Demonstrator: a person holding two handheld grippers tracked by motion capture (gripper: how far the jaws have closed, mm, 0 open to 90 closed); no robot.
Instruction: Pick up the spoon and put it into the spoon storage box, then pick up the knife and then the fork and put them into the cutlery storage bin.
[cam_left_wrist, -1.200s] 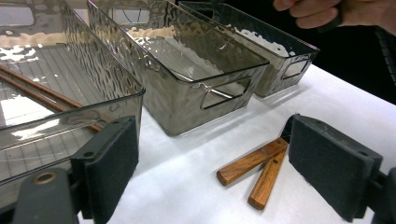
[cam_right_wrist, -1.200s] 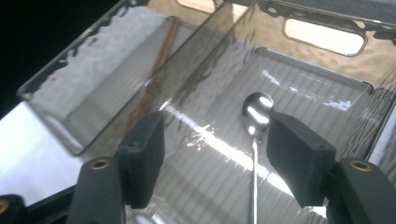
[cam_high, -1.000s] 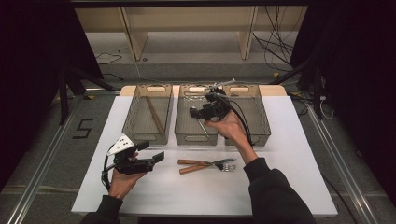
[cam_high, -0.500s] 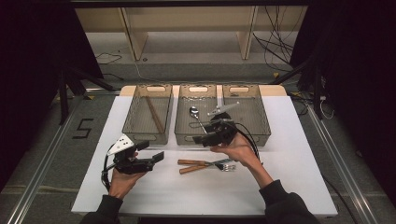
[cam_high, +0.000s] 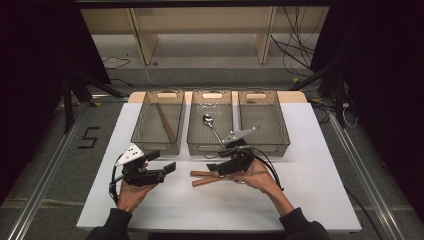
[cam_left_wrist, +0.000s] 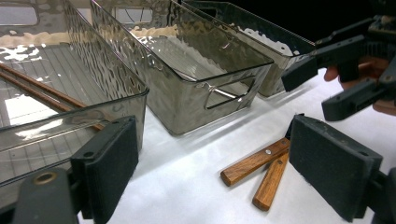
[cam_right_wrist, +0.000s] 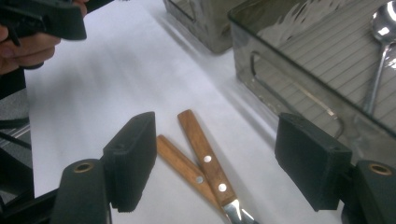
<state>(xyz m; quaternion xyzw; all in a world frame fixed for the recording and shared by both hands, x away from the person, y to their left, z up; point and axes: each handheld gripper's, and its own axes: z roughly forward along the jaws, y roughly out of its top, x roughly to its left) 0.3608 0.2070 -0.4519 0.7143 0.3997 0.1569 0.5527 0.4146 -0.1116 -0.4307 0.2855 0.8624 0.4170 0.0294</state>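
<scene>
Two wooden-handled utensils (cam_high: 204, 177) (cam_left_wrist: 254, 161) (cam_right_wrist: 201, 149) lie crossed on the white table in front of the middle bin. My right gripper (cam_high: 214, 167) (cam_right_wrist: 217, 127) hovers low over their handles. Its jaws have just been opening and stand open, pressing on nothing. The right gripper (cam_left_wrist: 312, 91) also reaches in from the right in the left gripper view. My left gripper (cam_high: 169, 168) (cam_left_wrist: 210, 135) rests on the table left of the utensils, open and empty, pointing toward them. A metal spoon (cam_high: 210, 124) (cam_right_wrist: 380, 32) lies in the middle bin (cam_high: 212, 145).
Three smoky clear bins stand in a row at the back of the table. The left bin (cam_high: 142, 135) (cam_left_wrist: 112, 107) holds wooden chopsticks (cam_high: 165, 122) (cam_left_wrist: 42, 93). The right bin (cam_high: 282, 135) looks empty. A dark shelf frame and cables lie beyond the table.
My right gripper came down from above the middle bin toward the person, to the utensils on the table. The spoon now lies uncovered in the middle bin. The left gripper stayed put.
</scene>
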